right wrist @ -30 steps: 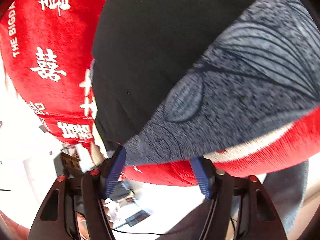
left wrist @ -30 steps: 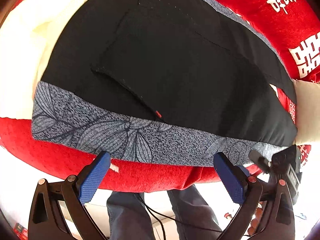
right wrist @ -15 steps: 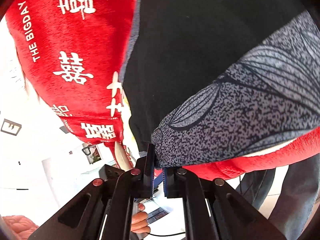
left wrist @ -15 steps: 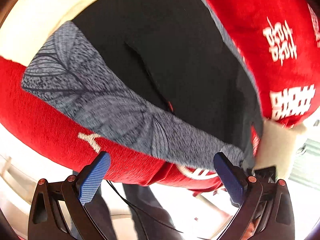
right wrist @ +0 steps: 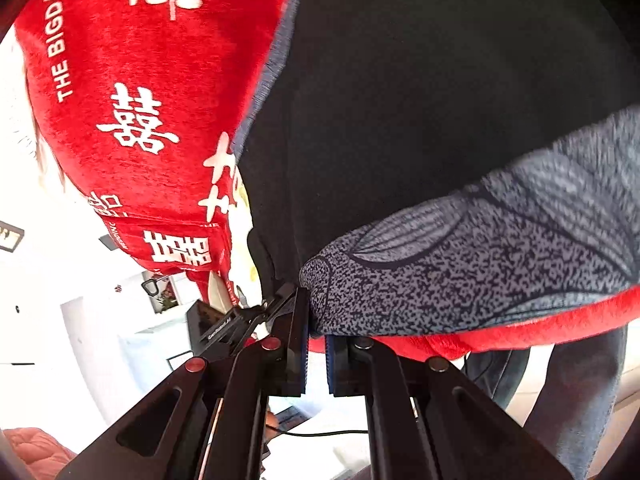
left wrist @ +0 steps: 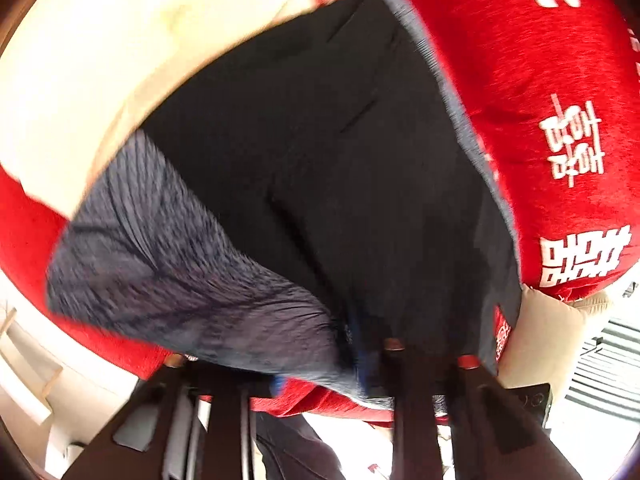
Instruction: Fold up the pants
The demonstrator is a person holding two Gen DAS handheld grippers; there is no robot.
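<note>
Black pants (left wrist: 340, 168) with a grey leaf-patterned waistband (left wrist: 168, 264) lie on a red cloth. In the left wrist view my left gripper (left wrist: 356, 356) is shut on the waistband's corner, where the fabric bunches between the fingers; the view is blurred. In the right wrist view my right gripper (right wrist: 316, 336) is shut on the other corner of the waistband (right wrist: 460, 264), with the black pants (right wrist: 420, 100) stretching away above it.
The red cloth with white characters (left wrist: 568, 120) (right wrist: 136, 80) covers a cream cushion (left wrist: 80, 60). The person's legs in grey trousers (right wrist: 576, 392) stand at the surface's near edge. The other gripper's body (right wrist: 224, 320) shows at left.
My left gripper has closed on the waistband corner and swung with it. My right gripper closed on its corner half a second ago and keeps its hold.
</note>
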